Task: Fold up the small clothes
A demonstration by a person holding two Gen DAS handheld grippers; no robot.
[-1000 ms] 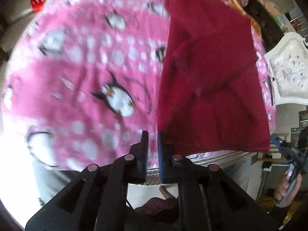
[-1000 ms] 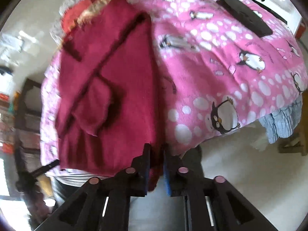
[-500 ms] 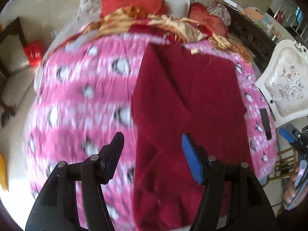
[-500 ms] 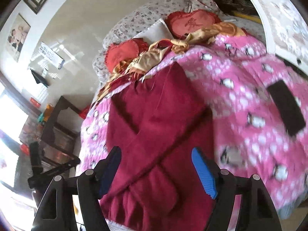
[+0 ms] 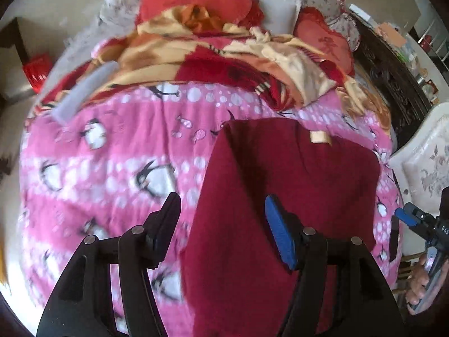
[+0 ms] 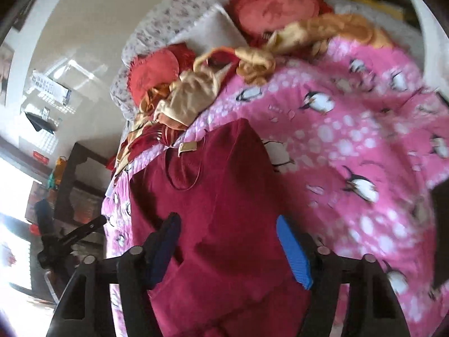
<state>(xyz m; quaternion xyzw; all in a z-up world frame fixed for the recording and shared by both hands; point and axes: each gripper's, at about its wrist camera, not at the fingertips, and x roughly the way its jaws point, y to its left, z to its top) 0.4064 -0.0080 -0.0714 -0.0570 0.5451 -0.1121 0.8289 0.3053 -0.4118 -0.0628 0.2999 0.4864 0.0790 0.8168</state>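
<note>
While both my left gripper (image 5: 223,224) and right gripper (image 6: 228,245) gape wide, empty, one maroon garment (image 5: 280,196) lies flat beneath them on the bed (image 5: 112,168).

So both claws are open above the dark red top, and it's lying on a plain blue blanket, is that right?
Not quite. Both the left claw and right claw are open above the dark red top, but the blanket is pink with penguins, not plain blue. The left wrist view shows it plainly.
</note>
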